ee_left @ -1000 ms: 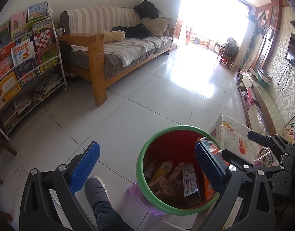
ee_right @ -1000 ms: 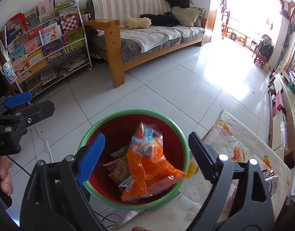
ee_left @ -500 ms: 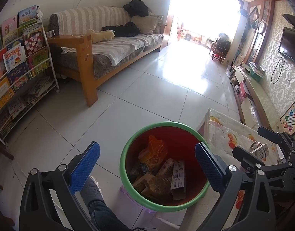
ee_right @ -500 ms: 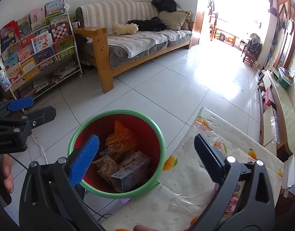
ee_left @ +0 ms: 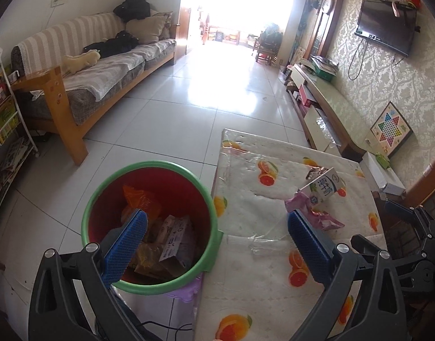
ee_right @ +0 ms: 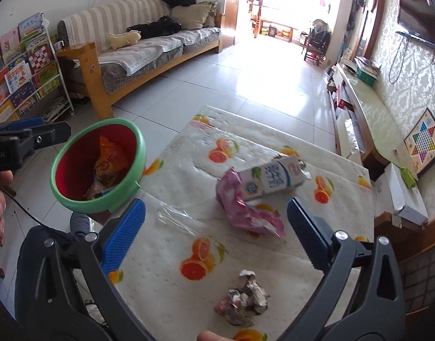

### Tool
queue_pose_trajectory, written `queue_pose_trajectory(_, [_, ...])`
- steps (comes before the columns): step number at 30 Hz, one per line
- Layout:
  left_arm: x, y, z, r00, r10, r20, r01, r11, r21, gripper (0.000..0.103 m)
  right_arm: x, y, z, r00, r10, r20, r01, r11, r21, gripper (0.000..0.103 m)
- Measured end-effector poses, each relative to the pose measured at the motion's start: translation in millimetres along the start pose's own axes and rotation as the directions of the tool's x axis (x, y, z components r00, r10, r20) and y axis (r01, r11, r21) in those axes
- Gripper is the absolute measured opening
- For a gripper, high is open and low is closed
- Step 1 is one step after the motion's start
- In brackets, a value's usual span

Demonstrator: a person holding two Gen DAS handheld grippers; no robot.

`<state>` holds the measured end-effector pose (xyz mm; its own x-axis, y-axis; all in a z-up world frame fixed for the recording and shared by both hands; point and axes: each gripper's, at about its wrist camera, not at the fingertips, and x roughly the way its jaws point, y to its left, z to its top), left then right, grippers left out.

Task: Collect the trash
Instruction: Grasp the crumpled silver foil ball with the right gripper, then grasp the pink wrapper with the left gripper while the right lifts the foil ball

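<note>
Tabletop (ee_right: 274, 258): pink wrapper (ee_right: 246, 210) lies between gaping right tongs (ee_right: 216, 228), seemingly untouched.

A living room with a glossy white tiled floor (ee_left: 166, 119). Along the left white wall stands a wooden-framed sofa (ee_right: 149, 48) with grey cushions, a striped cover, a beige pillow (ee_right: 190, 17), dark clothing and a cream plush toy (ee_right: 123, 39). Beside it is a white wire rack of children's books (ee_right: 24, 68). At the far end an open doorway (ee_left: 237, 5) floods the floor with glare. The right wall has patterned wallpaper (ee_left: 368, 65), a mounted television (ee_left: 386, 29), a low long cabinet (ee_left: 331, 105), and a Chinese checkers board (ee_left: 390, 132) leaning against it.
</note>
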<state>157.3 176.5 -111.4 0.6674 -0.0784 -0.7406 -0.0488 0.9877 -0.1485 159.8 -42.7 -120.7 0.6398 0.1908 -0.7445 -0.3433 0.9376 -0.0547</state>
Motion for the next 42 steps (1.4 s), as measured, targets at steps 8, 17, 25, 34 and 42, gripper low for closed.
queue_pose_trajectory(8, [7.7,-54.1,-15.6,0.997,-0.057,-0.047,0.060,0.996,0.061,0.095,-18.2,-56.9,-57.7,0.998,-0.045,-0.054,0.050,0.993,0.111,0.098])
queue_pose_trajectory(17, [11.7,-78.3,-26.5,0.994,-0.070,-0.086,0.078,0.992,0.095,0.095,8.2,-54.0,-101.9,0.988,0.007,-0.155,0.017,0.987,0.157,0.098])
queue_pose_trajectory(25, [7.7,-68.3,-30.6,0.995,-0.042,-0.096,0.052,0.994,0.098,0.095,49.7,-39.8,-117.2,0.974,0.017,-0.226,0.014,0.991,0.135,0.098])
queue_pose_trajectory(34, [12.4,-66.5,-36.3,0.993,-0.038,-0.112,0.049,0.995,0.091,0.095,73.8,-33.7,-126.4,0.956,0.030,-0.292,0.002,0.994,0.111,0.062])
queue_pose_trajectory(42, [32.0,-91.0,-33.5,0.987,-0.078,-0.142,0.094,0.990,0.107,0.095,62.4,-45.4,-124.9,0.961,0.042,-0.275,-0.008,0.992,0.124,0.047])
